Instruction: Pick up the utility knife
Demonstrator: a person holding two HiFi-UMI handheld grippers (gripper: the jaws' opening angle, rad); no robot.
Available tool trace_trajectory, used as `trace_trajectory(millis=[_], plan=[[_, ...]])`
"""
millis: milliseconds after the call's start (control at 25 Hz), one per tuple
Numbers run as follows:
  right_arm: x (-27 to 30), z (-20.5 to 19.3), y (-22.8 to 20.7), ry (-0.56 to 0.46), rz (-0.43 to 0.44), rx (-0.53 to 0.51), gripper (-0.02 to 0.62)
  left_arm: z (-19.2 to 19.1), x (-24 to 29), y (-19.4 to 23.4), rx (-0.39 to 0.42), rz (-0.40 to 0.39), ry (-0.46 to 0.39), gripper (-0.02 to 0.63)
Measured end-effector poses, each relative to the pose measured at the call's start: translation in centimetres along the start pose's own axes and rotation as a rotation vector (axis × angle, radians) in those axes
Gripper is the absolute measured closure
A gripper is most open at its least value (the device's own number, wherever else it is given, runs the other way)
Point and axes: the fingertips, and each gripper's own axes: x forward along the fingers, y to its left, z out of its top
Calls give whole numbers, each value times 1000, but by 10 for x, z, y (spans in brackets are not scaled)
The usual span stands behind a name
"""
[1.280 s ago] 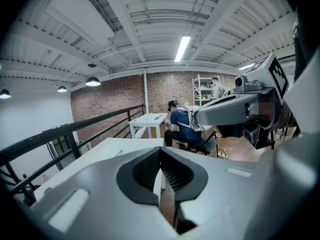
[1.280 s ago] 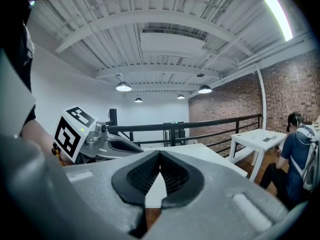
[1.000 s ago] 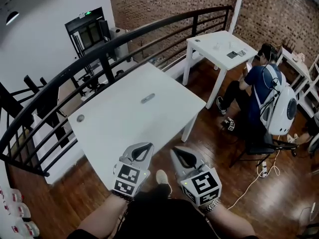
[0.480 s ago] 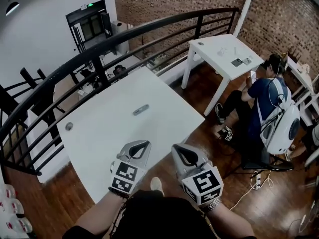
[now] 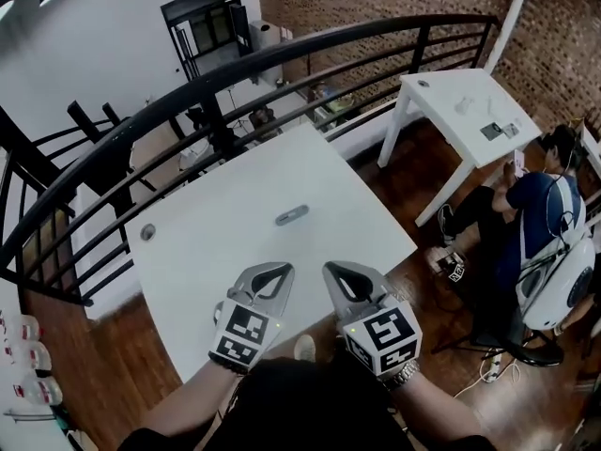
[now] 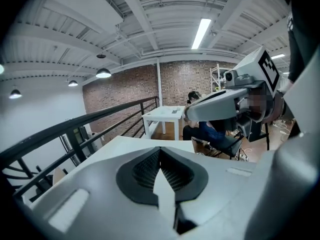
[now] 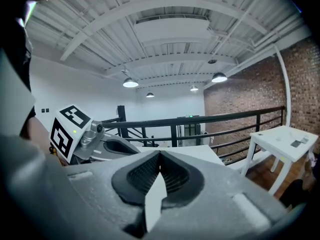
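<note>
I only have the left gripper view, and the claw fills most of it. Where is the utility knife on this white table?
Observer: The head view shows the utility knife lying flat near the middle of the white table. It is ahead of the left claw and the right claw, and neither touches it.
Operator: I see the right claw only from its side. Is it holding anything?
Observer: No. In the right gripper view its jaws are together with nothing between them.
Operator: Anything else on the table?
Observer: A small round grey thing sits near the table's left corner, well apart from the knife.
</note>
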Motion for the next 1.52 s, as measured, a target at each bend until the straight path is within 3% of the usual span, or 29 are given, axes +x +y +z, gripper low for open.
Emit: trace_trajectory(millis=[440,720,1040,1520], plan=[[88,-18,-76,102,200,4,603,-19,95,55,-87,63,149,524],[130,-45,-97,213,341,3,603,-68,152,95,-87,84,320,461],[156,-70,-117,293,437,17,603,-114,201,121,-80,58,478,403],[188,-89,-127,363,490,35,603,-150,236,131,15,-63,584,351]])
